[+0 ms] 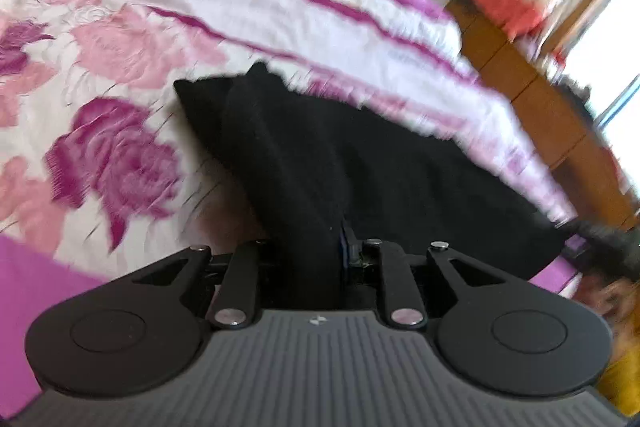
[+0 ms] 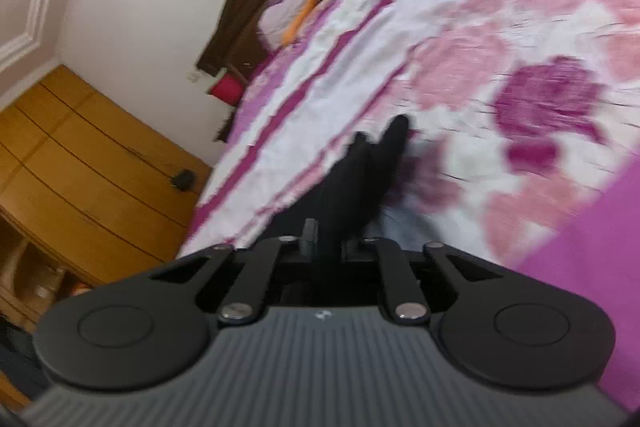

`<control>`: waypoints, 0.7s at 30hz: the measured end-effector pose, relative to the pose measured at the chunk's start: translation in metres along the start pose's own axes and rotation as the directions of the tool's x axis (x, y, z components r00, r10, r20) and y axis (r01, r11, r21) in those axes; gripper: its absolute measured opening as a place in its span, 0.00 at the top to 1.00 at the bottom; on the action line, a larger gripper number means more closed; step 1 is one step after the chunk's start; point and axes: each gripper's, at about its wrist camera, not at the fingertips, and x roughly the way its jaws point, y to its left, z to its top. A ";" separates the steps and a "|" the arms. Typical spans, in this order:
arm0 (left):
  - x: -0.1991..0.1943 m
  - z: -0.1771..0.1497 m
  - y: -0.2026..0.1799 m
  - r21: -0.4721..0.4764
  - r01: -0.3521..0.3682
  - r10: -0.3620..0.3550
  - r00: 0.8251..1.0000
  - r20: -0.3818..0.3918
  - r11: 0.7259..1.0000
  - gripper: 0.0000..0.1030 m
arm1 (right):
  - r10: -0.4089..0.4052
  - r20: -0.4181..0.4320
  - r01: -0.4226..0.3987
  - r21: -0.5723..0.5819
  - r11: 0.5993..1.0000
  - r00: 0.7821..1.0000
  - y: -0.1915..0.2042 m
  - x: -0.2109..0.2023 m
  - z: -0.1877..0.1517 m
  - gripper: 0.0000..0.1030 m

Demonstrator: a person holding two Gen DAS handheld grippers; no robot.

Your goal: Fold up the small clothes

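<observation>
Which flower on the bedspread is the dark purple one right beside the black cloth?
In the left wrist view, it is the big dark purple rose just left of the black cloth. The roses farther up the bedspread are pale pink.

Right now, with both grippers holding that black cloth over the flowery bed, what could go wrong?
1. The small black fabric garment is bunched between the left gripper fingers, so the fold may come out crooked.
2. The right gripper pinches only a narrow strip, which could slip free.
3. The loose end hangs over the pink and purple floral bedspread and might drag or crumple there.
</observation>
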 end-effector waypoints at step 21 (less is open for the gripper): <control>-0.037 -0.004 -0.030 0.070 -0.203 0.190 0.969 0.158 0.977 0.74 | -0.176 0.045 0.180 -0.107 0.978 0.983 -0.014 0.023 -0.024 0.43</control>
